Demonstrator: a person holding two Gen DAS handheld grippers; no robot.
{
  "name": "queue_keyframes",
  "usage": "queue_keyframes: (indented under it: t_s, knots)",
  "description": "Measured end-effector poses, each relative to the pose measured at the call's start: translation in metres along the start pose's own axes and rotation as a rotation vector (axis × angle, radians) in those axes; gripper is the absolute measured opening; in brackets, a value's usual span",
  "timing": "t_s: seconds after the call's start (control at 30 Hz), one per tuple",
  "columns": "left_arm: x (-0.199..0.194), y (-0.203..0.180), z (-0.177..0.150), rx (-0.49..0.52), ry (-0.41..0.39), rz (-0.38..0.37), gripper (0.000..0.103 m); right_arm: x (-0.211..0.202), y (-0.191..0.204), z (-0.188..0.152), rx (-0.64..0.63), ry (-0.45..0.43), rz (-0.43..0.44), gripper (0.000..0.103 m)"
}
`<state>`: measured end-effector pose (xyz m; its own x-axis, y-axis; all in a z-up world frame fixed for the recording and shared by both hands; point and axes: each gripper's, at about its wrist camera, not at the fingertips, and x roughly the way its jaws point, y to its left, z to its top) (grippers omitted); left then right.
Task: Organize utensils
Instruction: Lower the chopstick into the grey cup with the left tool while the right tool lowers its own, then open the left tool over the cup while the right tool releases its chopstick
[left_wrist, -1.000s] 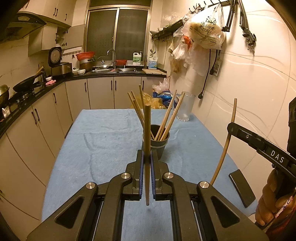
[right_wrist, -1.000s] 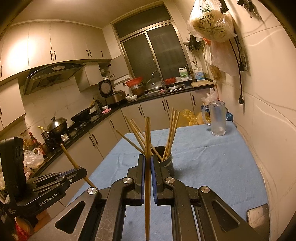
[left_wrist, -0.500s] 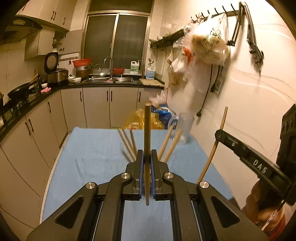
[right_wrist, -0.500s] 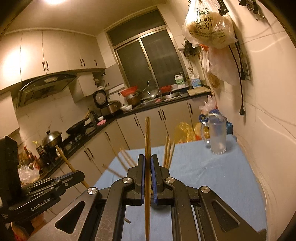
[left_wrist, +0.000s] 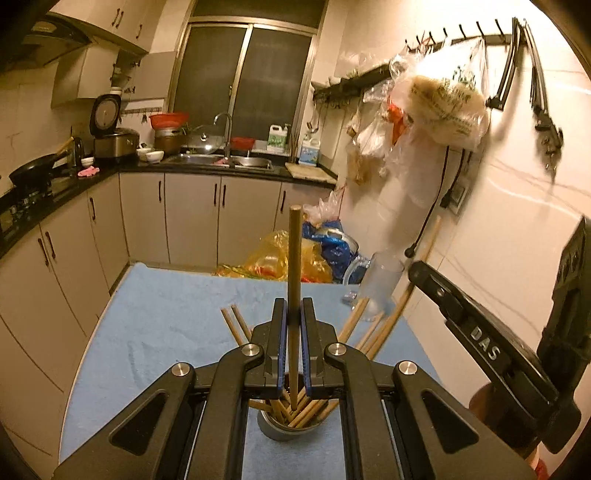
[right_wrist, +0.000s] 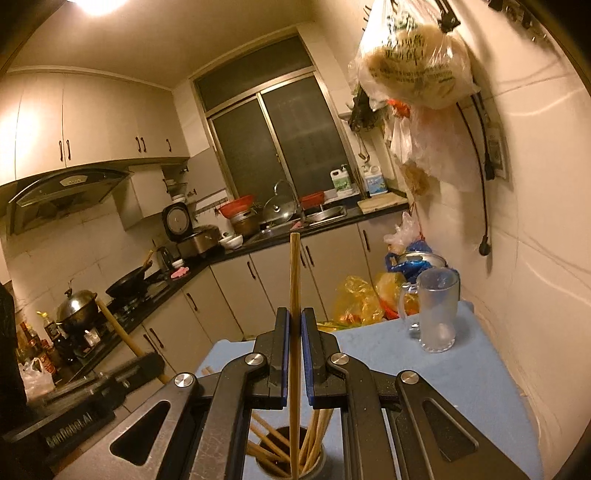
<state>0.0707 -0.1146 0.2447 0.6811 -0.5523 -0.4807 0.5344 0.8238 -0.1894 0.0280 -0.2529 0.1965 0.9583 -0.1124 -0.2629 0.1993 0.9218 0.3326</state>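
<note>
Left wrist view: I keep the left gripper (left_wrist: 293, 341) pinched on one upright brown wooden chopstick (left_wrist: 294, 280), its lower tip poised over the round metal holder (left_wrist: 286, 428) on the blue-covered counter (left_wrist: 155, 325), ready to drop in. My right gripper (right_wrist: 293, 350) likewise clamps a paler bamboo chopstick (right_wrist: 294, 295) vertically above that holder.

Warm, dim light is cast by a glaring ceiling lamp (right_wrist: 92, 3); edges are bent and darkened, hanging bags (left_wrist: 443, 99) blurred.
</note>
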Motion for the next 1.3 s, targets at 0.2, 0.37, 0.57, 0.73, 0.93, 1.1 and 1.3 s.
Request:
queue_keyframes:
  t_s: [0.2, 0.37, 0.57, 0.73, 0.93, 1.1, 1.3]
  knots:
    - [0.025, 0.003, -0.021, 0.012, 0.054, 0.001, 0.006, 0.028, -0.005, -0.020, -0.013, 0.055, -0.006, 0.007]
    - [0.031, 0.006, -0.026, 0.009, 0.068, 0.015, 0.006, 0.037, -0.014, -0.033, 0.011, 0.112, 0.015, 0.008]
    - [0.013, 0.004, -0.025, 0.009, 0.043, 0.012, 0.007, 0.021, -0.014, -0.028, 0.022, 0.098, 0.025, 0.016]
    - [-0.012, 0.003, -0.024, 0.006, 0.007, 0.025, 0.019, -0.009, -0.015, -0.019, 0.030, 0.049, 0.018, 0.025]
    - [-0.049, 0.009, -0.030, -0.007, -0.053, 0.081, 0.037, -0.045, -0.017, -0.018, 0.038, 0.012, -0.016, 0.052]
    - [-0.078, 0.024, -0.063, -0.007, -0.080, 0.171, 0.059, -0.074, -0.024, -0.037, 0.033, 0.022, -0.061, 0.074]
    - [-0.098, 0.043, -0.126, -0.047, -0.014, 0.265, 0.075, -0.103, -0.030, -0.082, 0.001, 0.065, -0.138, 0.087]
